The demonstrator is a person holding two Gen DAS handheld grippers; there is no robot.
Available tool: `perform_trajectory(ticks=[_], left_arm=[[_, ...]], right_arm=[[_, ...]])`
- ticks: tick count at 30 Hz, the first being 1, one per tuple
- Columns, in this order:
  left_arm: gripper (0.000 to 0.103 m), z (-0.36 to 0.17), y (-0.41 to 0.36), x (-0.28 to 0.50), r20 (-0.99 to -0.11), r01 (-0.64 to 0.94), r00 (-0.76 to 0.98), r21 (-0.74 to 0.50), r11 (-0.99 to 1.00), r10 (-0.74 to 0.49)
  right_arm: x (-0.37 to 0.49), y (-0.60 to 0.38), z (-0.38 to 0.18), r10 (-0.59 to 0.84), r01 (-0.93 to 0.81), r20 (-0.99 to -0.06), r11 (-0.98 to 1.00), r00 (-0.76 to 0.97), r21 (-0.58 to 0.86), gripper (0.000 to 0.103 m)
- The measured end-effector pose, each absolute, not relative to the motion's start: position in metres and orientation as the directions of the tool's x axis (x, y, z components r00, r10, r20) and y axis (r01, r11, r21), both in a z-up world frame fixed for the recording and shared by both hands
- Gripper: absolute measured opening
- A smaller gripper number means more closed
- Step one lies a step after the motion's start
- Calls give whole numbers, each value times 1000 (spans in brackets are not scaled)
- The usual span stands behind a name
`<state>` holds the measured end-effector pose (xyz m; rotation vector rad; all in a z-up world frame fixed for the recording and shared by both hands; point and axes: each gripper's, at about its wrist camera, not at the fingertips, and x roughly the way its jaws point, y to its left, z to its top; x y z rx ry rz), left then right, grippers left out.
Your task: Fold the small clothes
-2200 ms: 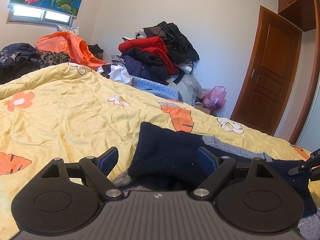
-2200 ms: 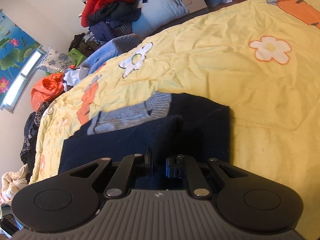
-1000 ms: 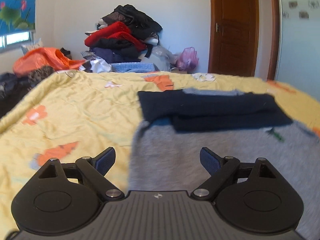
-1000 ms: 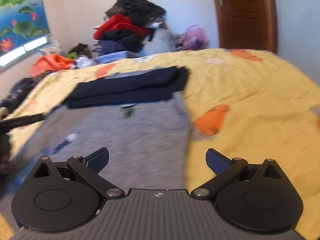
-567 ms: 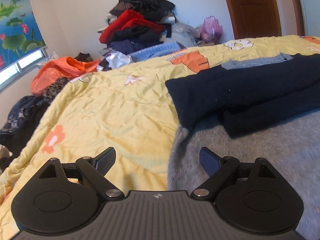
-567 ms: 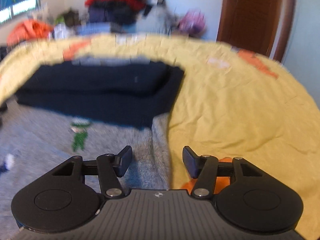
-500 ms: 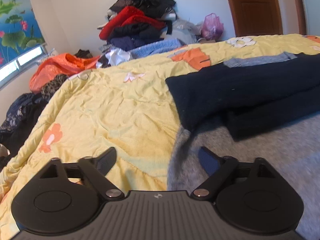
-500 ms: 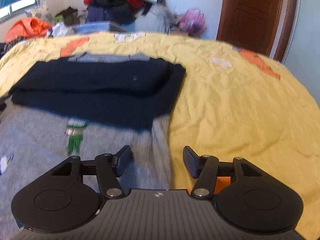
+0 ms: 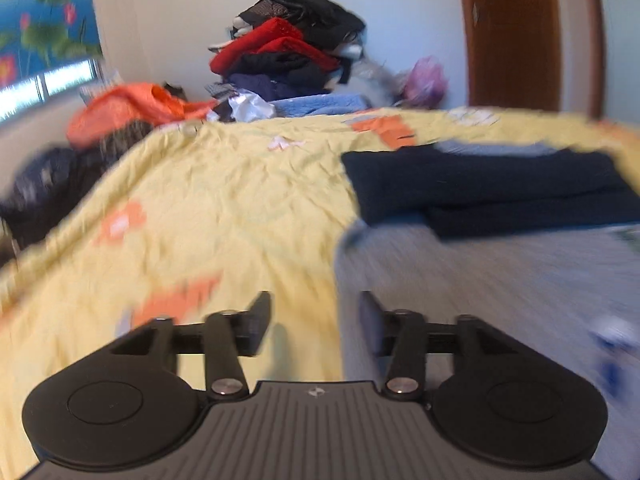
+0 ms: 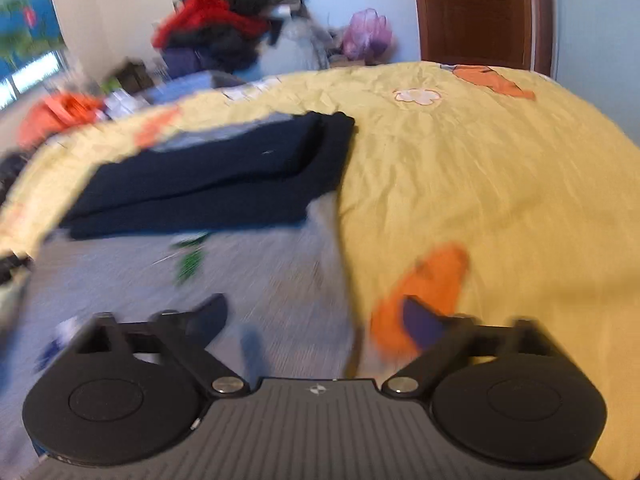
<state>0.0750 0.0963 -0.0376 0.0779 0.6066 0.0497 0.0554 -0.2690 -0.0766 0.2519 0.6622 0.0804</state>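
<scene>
A grey garment [image 9: 480,280] lies flat on the yellow quilt [image 9: 220,200], with a folded dark navy garment [image 9: 480,192] resting across its far end. My left gripper [image 9: 316,324] hovers low at the grey garment's left edge. Its jaws are closing, the edge runs between them, and the pads are not pressing on it. In the right wrist view my right gripper [image 10: 316,320] straddles the right edge of the grey garment [image 10: 260,272]; its jaws are opening wide and grip nothing. The navy garment [image 10: 220,176] lies beyond. Both views are motion-blurred.
A tall heap of clothes [image 9: 288,52] is stacked against the far wall past the bed. An orange bag [image 9: 128,108] and dark clothing lie at the far left, a pink bag [image 9: 424,80] near the wooden door [image 9: 512,32]. Bare quilt [image 10: 480,180] spreads to the right.
The left jaws have narrowed around the grey garment's left edge. The right jaws narrowed, then spread wide again. Both cameras have shifted and the pictures have blurred.
</scene>
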Motion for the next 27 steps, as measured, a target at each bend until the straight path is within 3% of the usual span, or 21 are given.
perform_trajectory(ticks=[2, 6, 10, 13, 16, 21, 27], left_arm=[[54, -38, 111, 33, -576, -13, 817, 5, 1000, 13], [54, -52, 144, -29, -637, 13, 748, -267, 964, -186], [62, -55, 160, -70, -599, 37, 732, -439, 898, -323], [63, -58, 165, -78, -578, 65, 690, -550, 833, -435], [63, -51, 168, -72, -595, 75, 659, -555, 828, -459], [63, -28, 175, -62, -670, 83, 669, -361, 929, -320], [65, -45, 178, -67, -672, 140, 532, -530, 836, -515]], right_arm=[[18, -279, -86, 259, -32, -605, 933, 753, 359, 87], [-55, -306, -98, 409, -66, -518, 827, 751, 558, 86], [-83, -330, -116, 666, -41, -437, 574, 604, 818, 86], [-95, -329, -120, 725, -45, -438, 540, 531, 840, 79], [-100, -319, -116, 720, -37, -463, 559, 517, 828, 79], [-103, -303, -102, 675, -58, -537, 648, 507, 759, 79], [-99, -302, -105, 679, -58, -523, 636, 515, 769, 81]])
